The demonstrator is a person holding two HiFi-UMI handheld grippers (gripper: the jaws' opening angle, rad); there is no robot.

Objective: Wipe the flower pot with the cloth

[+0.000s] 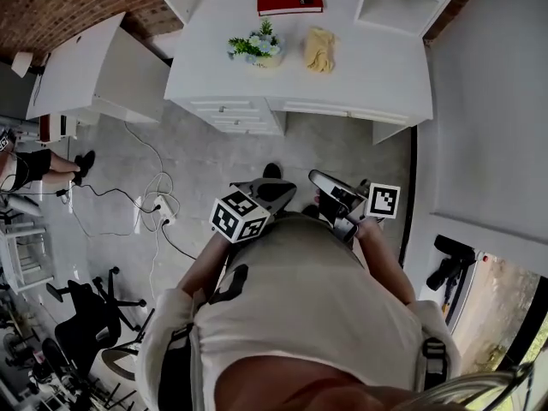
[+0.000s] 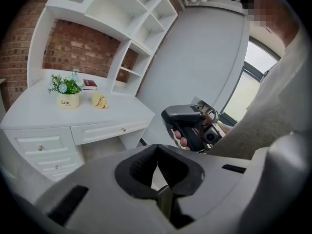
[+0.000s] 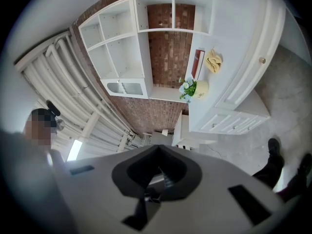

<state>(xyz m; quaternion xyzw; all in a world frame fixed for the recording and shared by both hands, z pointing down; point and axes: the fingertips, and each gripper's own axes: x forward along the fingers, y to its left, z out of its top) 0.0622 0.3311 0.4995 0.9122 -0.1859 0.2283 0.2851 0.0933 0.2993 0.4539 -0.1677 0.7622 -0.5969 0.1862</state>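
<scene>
Flower pot (image 2: pixel 68 101) with "Life" label

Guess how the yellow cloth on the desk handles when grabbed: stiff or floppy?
Probably floppy: the cloth lies crumpled in soft folds on the desk. Likely light, so a push should bunch it rather than slide it whole. It sits apart from the flower pot, so a grab likely won't tip that.

Even, soft daylight; the window (image 2: pixel 253 77) glares white. Both gripper views bend strongly, with dark vignetted corners. Nearby gripper bodies are blurred.
</scene>
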